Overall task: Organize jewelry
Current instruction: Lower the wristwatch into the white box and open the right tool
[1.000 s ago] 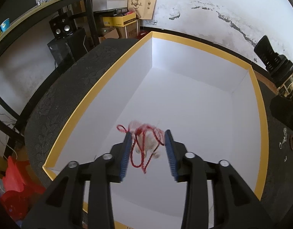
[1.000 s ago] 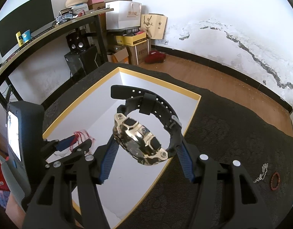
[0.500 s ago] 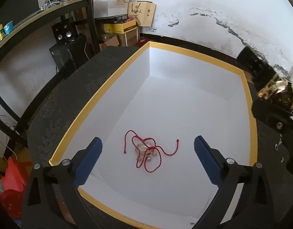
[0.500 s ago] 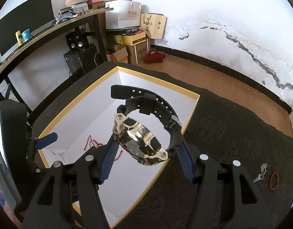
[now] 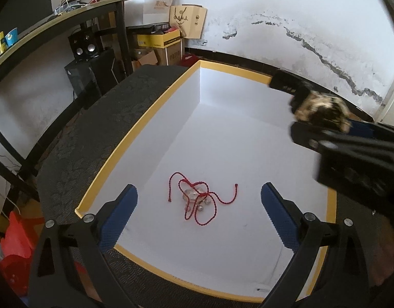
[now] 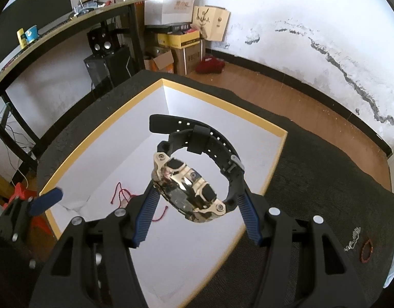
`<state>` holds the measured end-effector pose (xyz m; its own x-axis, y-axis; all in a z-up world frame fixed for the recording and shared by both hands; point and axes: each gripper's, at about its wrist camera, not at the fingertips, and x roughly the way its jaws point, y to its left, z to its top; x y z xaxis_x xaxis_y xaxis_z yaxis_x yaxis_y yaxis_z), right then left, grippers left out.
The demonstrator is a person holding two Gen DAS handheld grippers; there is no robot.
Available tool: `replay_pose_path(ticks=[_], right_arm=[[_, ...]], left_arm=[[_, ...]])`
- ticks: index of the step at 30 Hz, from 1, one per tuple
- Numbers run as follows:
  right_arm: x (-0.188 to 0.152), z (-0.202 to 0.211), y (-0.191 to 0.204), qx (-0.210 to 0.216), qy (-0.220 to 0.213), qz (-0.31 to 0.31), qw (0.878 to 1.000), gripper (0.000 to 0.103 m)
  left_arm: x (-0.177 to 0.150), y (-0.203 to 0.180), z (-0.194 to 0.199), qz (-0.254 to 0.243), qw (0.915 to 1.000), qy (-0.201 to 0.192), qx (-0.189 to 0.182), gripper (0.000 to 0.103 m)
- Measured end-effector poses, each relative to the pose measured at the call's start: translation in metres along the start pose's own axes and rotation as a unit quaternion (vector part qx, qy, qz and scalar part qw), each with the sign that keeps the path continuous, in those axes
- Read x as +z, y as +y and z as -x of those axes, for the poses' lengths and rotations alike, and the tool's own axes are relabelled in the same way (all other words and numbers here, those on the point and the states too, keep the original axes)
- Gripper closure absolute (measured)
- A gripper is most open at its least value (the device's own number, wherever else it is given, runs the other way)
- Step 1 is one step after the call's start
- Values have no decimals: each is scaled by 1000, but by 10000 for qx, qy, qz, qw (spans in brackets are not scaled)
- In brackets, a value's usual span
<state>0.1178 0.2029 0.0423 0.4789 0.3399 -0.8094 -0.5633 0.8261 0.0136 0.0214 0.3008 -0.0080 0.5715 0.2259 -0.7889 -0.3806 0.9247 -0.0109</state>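
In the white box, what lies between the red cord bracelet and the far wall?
Only bare white floor between the red cord bracelet and the far wall of the yellow-rimmed box, in the left wrist view.

Red twisted cord with clear beads [image 5: 197,200] is occupying the white yellow-rimmed box's [image 5: 156,110] near floor; far half is lying free.

No txt is reading clearly in either view. White paper bag [image 6: 177,6] on the shelf stack is showing gold characters, too small to make out. Brown paper bag [image 6: 209,23] is carrying a dark drawn emblem plus a small round mark, no legible words. Black box [image 6: 180,27] under the white bag is showing white lettering, blurred. Cardboard carton [image 6: 190,57] is bearing dark printed characters, unreadable. Yellow box [image 5: 158,40] is showing a small dark label, illegible.
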Motion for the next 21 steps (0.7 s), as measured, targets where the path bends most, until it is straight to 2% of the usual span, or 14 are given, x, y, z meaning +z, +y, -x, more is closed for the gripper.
replay_pose_path(ticks=[7, 10, 15, 21], right_arm=[[18, -44, 13, -15, 428, 77, 9991, 43], [21, -70, 16, -21, 779, 43, 9969, 43], [18, -98, 23, -269, 1123, 143, 9932, 43], [20, -101, 32, -407, 1113, 253, 9926, 42]], left_arm=[[-4, 10, 3, 91, 9999, 50, -94, 9], [-6, 13, 2, 117, 9998, 106, -122, 9], [-8, 15, 2, 100, 9997, 127, -186, 9], [-10, 21, 4, 149, 9995, 125, -235, 9]])
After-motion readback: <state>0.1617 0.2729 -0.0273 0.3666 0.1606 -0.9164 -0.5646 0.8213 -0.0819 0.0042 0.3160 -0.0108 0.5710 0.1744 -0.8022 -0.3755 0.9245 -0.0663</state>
